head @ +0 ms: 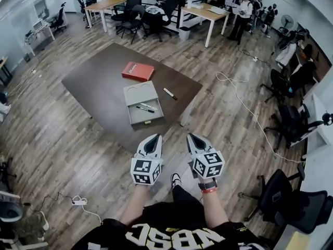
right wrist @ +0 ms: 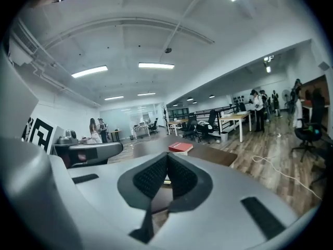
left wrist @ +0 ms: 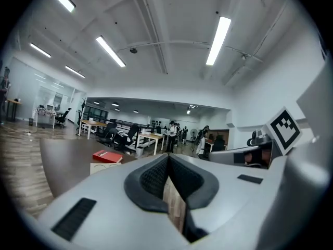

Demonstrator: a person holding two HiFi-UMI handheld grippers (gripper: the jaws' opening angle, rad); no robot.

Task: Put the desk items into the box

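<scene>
An open grey box [head: 136,94] lies on the dark brown table [head: 99,82], with two pens [head: 146,108] in its tray. A red book [head: 138,71] rests just behind the box. To the box's right a black-and-white marker [head: 170,94] lies on the table. My left gripper [head: 154,140] and right gripper [head: 194,139] hover side by side short of the table's near corner, both shut and holding nothing. The left gripper view shows its shut jaws, with the red book [left wrist: 107,156] beyond. In the right gripper view the book [right wrist: 180,147] sits past the shut jaws.
Black office chairs [head: 283,124] stand along the right side, with a white cable [head: 244,100] across the wood floor. Desks [head: 208,13], chairs and standing people [head: 242,14] fill the far end. A power strip [head: 79,201] lies on the floor at lower left.
</scene>
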